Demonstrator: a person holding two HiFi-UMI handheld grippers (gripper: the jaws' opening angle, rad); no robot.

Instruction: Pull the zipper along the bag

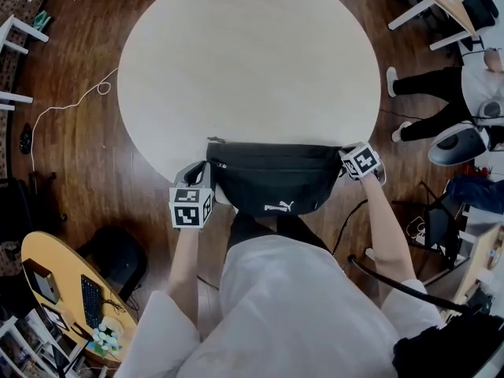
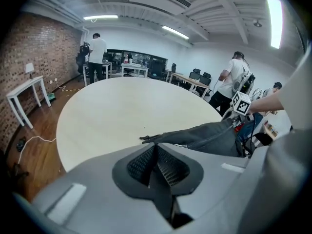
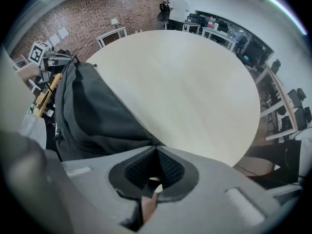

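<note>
While the black bag [image 1: 272, 181] lies at the bench [image 1: 244, 69] edge, the left tool [image 2: 156, 146] and the right tool [image 3: 156, 149] each clamp one end.

Room evenly bright, ceiling light strips [image 2: 100, 17] doing all the work, one near frame edge blown out white. Pale table [image 1: 244, 61] slightly glary, shadows soft and faint. Black bag [image 1: 272, 176] loses detail. Both gripper views heavy fisheye, dark vignetted corners, close foreground soft.
</note>
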